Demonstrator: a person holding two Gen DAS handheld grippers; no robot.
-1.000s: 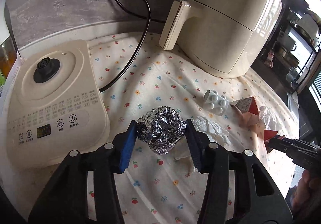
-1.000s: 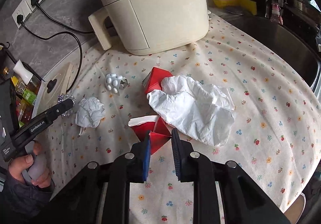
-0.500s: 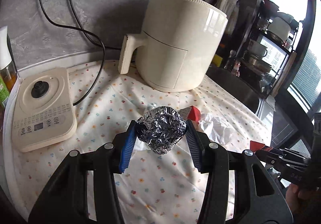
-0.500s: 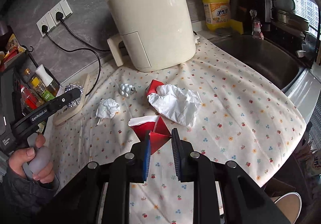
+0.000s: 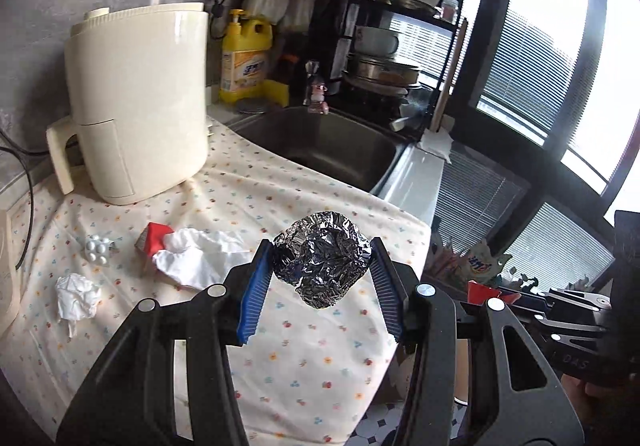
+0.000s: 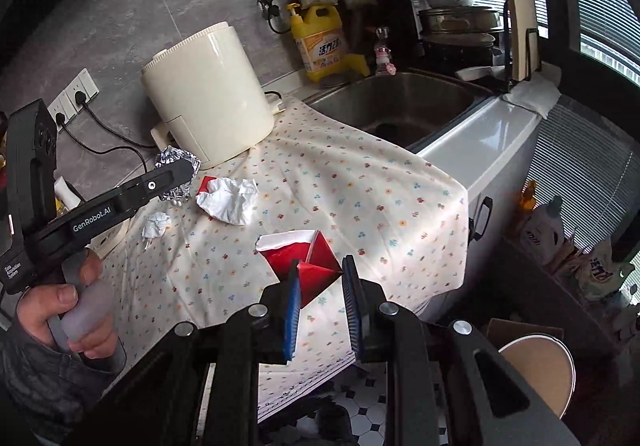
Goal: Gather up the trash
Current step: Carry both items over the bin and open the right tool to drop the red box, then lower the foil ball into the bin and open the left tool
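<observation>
Both hands lifted off cloth (image 5: pixel 304 358), now swinging past its edge. Left gripper (image 5: pixel 320 278) clamps foil ball (image 5: pixel 322 260), right gripper (image 6: pixel 320 302) pinches red carton (image 6: pixel 310 260). Guess: headed for paper bin (image 6: pixel 536 370) below cloth edge. Tissue (image 5: pixel 196 262), wad (image 5: pixel 76 296) remain on cloth.

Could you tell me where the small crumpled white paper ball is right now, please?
The paper ball lies on the floral cloth, at the left of the left wrist view, just below the white studded piece.
</observation>
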